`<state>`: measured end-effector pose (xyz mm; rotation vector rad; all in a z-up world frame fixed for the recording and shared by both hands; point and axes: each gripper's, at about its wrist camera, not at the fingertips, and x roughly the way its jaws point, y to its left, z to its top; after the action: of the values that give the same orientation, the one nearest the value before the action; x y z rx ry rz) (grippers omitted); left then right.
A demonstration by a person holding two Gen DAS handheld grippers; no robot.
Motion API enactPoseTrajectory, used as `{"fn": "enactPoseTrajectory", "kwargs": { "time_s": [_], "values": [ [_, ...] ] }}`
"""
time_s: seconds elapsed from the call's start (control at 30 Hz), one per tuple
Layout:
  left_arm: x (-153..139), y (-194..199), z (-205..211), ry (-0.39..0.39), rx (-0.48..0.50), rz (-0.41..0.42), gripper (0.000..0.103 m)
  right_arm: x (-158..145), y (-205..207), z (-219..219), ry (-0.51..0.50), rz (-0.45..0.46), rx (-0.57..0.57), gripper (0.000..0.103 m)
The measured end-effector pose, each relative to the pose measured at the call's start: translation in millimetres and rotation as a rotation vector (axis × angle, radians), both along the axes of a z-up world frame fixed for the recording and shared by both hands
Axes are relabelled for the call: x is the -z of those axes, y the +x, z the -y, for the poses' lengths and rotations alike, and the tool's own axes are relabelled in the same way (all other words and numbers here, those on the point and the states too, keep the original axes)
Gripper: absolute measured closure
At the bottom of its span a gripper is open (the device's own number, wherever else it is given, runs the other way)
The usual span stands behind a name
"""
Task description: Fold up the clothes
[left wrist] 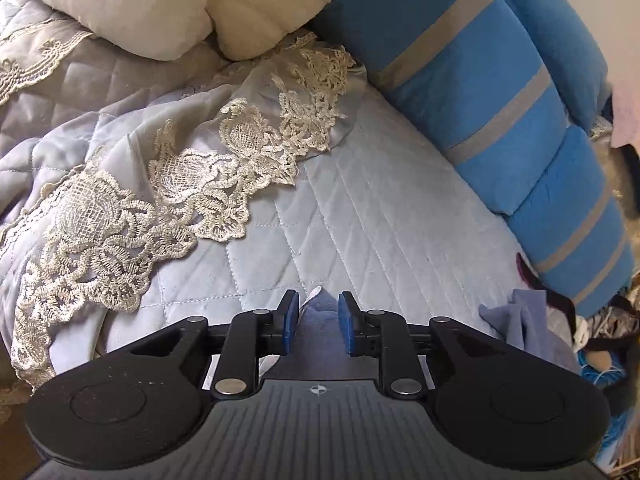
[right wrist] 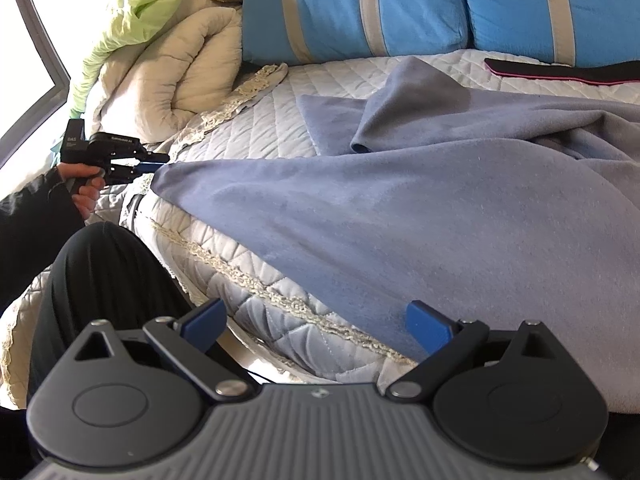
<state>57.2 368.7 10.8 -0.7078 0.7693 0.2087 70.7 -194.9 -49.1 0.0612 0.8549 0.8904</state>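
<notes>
My left tongs were clamped on a corner of the blue-grey garment near the bed's front edge, while my right tongs stood wide apart at that edge, one finger over the cloth's hem and gripping nothing. With only one corner held, I judged a pull could drag the whole piece into a bunch, or the soft fleece could slip from the pads. The garment lay spread along the bed's front edge, its long axis running from the held corner toward the bed's right side, a sleeve folded over toward the blue striped pillows at the back edge.
</notes>
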Motion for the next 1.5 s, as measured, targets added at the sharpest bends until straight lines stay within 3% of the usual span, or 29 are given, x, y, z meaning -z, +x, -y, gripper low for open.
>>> {"fn": "enactPoseTrajectory", "kwargs": {
  "time_s": [0.07, 0.5, 0.63, 0.8, 0.93, 1.1, 1.2, 1.37, 1.5],
  "values": [
    [-2, 3, 2, 0.005, -0.002, 0.002, 0.101, 0, 0, 0, -0.001, 0.000, 0.000, 0.003],
    [-82, 2, 36, 0.108, 0.042, 0.276, 0.102, -2, -3, 2, 0.018, 0.008, 0.006, 0.003],
    [-99, -5, 55, 0.146, 0.082, 0.337, 0.102, -13, -7, 2, 0.053, 0.067, 0.012, 0.003],
    [-118, -15, 71, 0.201, 0.105, 0.380, 0.102, -38, -11, -18, 0.073, 0.213, -0.054, 0.003],
    [-126, -29, 76, 0.241, 0.045, 0.337, 0.102, -48, -9, -32, 0.097, 0.231, -0.080, 0.003],
    [-121, -48, 80, 0.235, -0.086, 0.234, 0.102, -44, -11, -31, 0.107, 0.207, -0.080, 0.003],
    [-98, -37, 78, 0.254, -0.106, 0.166, 0.102, -39, -12, -26, 0.092, 0.189, -0.068, 0.003],
    [-38, 0, 41, 0.195, -0.119, 0.093, 0.102, -32, -9, -17, 0.072, 0.161, -0.030, 0.003],
    [-6, 21, 20, 0.147, -0.119, 0.046, 0.102, -32, -7, -11, 0.064, 0.152, -0.008, 0.002]
  ]
}}
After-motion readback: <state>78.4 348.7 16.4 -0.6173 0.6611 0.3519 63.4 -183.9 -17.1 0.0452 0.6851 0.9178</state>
